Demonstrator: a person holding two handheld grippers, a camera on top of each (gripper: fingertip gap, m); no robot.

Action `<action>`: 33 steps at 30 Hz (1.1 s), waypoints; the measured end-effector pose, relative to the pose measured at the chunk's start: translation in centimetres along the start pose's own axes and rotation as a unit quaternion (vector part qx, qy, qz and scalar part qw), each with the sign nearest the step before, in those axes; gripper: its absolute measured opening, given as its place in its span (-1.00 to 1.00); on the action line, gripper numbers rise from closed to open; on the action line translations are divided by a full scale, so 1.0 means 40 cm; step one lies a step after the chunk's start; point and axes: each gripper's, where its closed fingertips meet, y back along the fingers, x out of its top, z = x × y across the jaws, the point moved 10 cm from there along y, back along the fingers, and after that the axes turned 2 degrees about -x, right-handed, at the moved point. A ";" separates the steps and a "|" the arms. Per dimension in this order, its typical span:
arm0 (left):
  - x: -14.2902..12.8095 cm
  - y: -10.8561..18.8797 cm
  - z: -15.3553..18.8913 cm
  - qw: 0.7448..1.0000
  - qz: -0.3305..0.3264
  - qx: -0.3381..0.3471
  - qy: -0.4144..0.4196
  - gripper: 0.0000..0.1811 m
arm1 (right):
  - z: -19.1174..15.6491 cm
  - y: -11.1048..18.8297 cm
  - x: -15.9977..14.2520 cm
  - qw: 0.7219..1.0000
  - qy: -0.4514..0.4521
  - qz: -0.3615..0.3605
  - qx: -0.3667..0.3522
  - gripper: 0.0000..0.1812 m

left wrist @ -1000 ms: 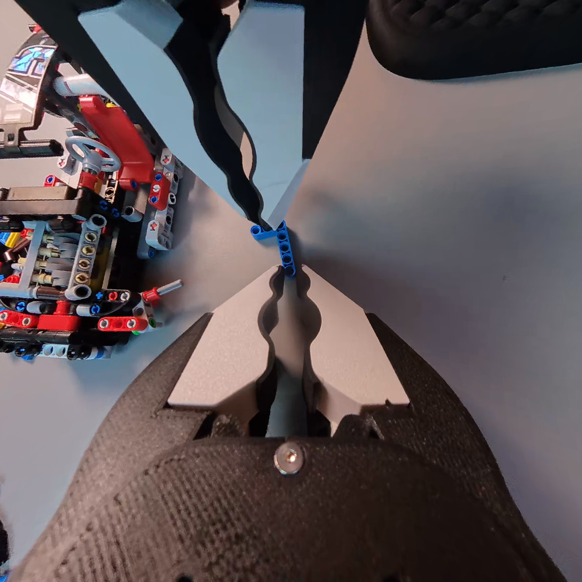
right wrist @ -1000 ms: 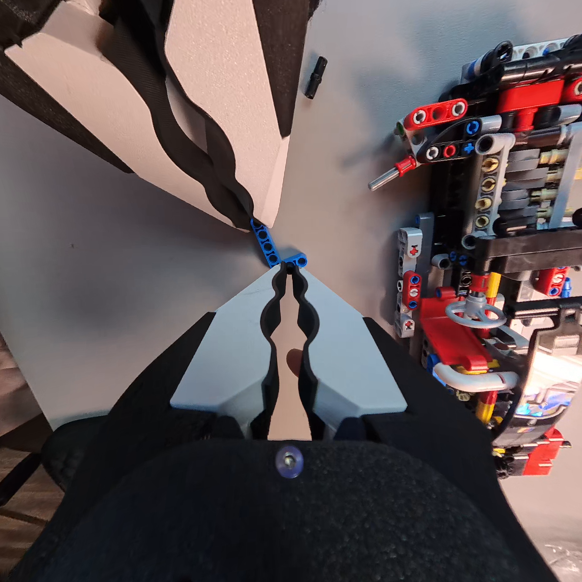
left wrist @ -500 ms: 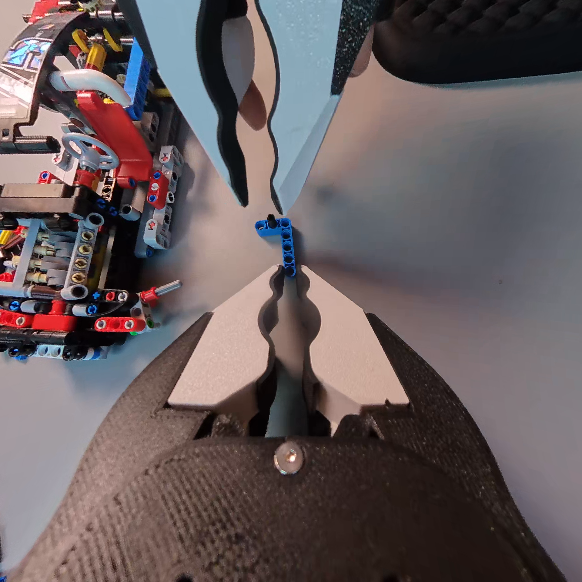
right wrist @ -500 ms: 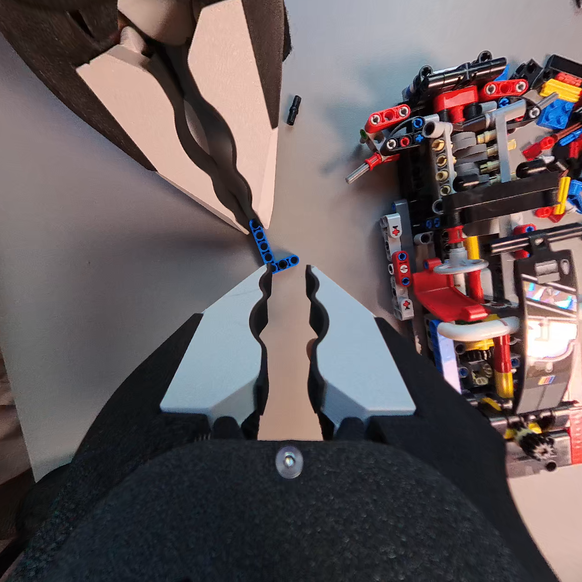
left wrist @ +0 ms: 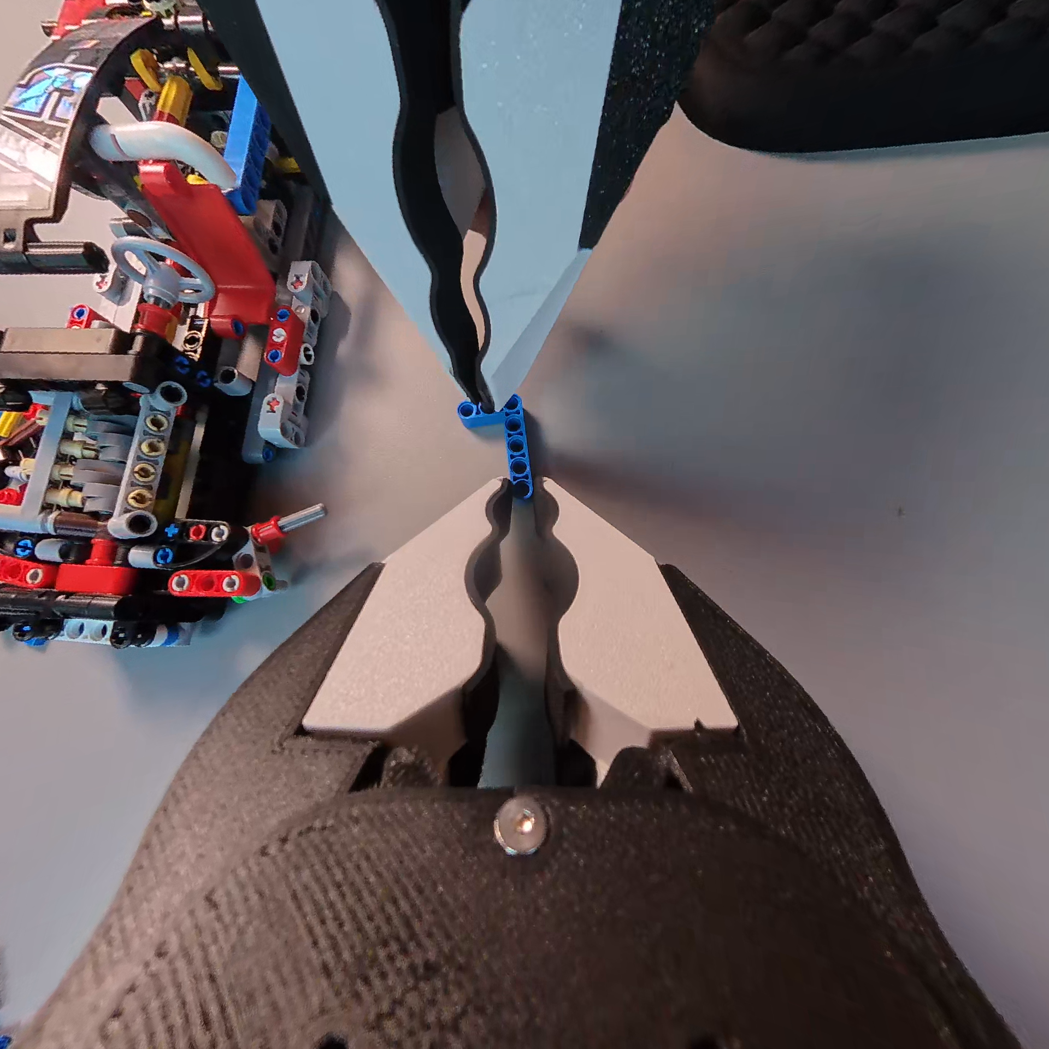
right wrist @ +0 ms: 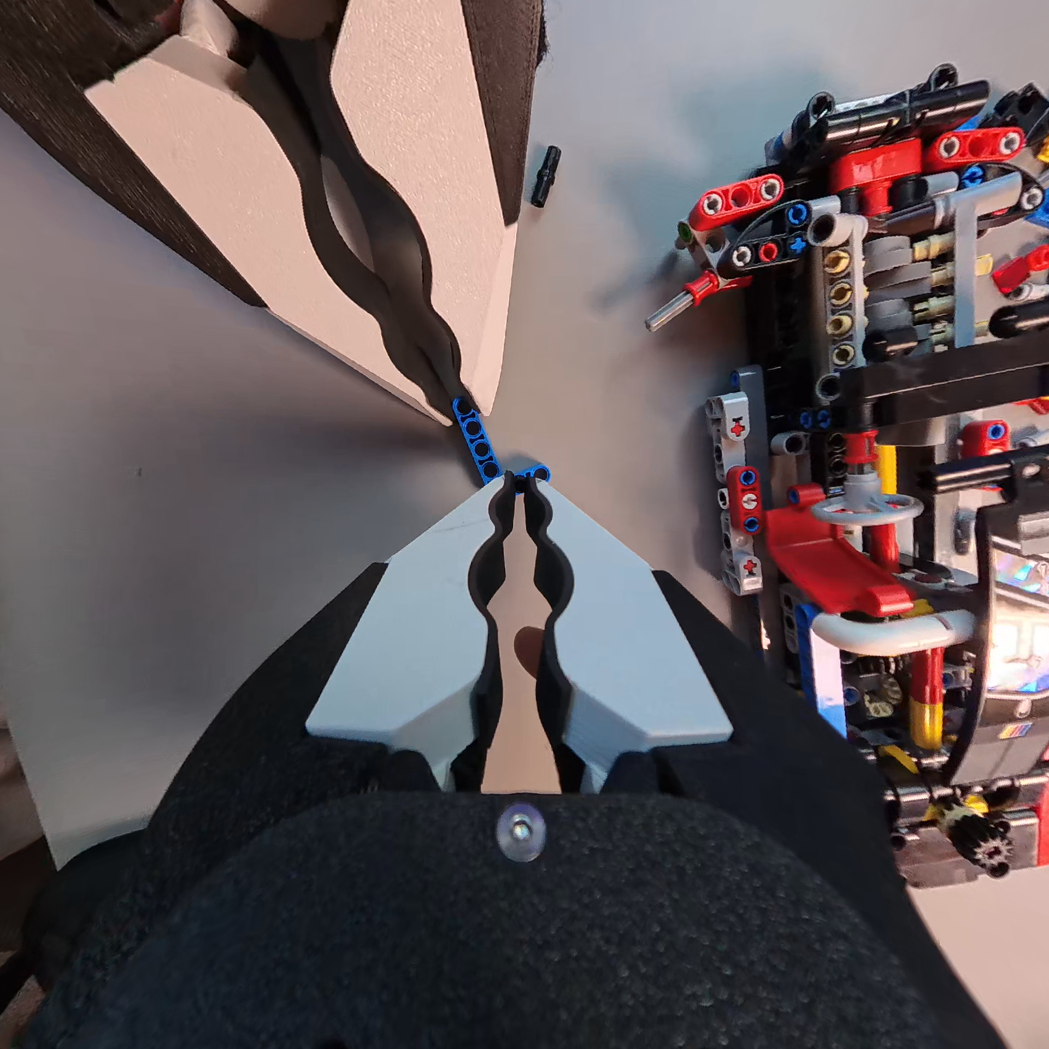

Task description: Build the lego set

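Right then, both of my grippers met over one small part — a blue L-shaped beam [left wrist: 513, 440] held just above the pale grey table [left wrist: 794, 454]. My left gripper [left wrist: 521, 488] had its jaws drawn almost together on the tip of the beam's long arm, the last hole caught between the fingertips. My right gripper [right wrist: 520, 485] was narrowed to a slit as well, and its black-lined tips pinched something small and dark at the short arm of the beam, near the corner; I could not tell whether it was a pin or only the beam's own hole. Seen from the left wrist, the right gripper came down from the top of the view and touched the short arm from above.

Off to one side — on the left in the left wrist view, on the right in the right wrist view — stood the half-built lego car [right wrist: 885, 454], well apart from the beam, with a red seat [left wrist: 198, 233], a grey steering wheel [left wrist: 162, 272] and a white curved bar [right wrist: 891, 630]. A red-collared axle [right wrist: 689, 298] stuck out from one end of the car. One loose black pin [right wrist: 546, 175] lay on the table beyond the left gripper's fingers.
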 end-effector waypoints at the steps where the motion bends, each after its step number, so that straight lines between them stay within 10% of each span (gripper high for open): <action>1: 0.000 0.000 0.001 1.000 0.000 0.002 0.000 -0.94 | 0.001 0.000 -0.001 1.000 -0.003 0.003 0.001 -0.98; 8: 0.011 -0.006 0.009 0.999 -0.008 0.026 0.039 -0.94 | -0.011 0.028 -0.045 0.988 -0.095 0.116 -0.038 -0.60; 19: 0.040 0.010 0.037 0.989 0.070 -0.091 0.093 -0.60 | -0.038 0.009 -0.127 0.976 -0.142 0.147 -0.078 -0.68; 29: -0.049 0.080 -0.095 0.993 0.054 0.031 0.102 -0.64 | -0.083 -0.012 -0.083 0.980 -0.147 0.111 -0.069 -0.19; 33: -0.064 0.089 -0.104 0.994 0.042 0.044 0.088 -0.66 | -0.071 -0.022 -0.064 0.985 -0.128 0.092 -0.068 -0.34</action>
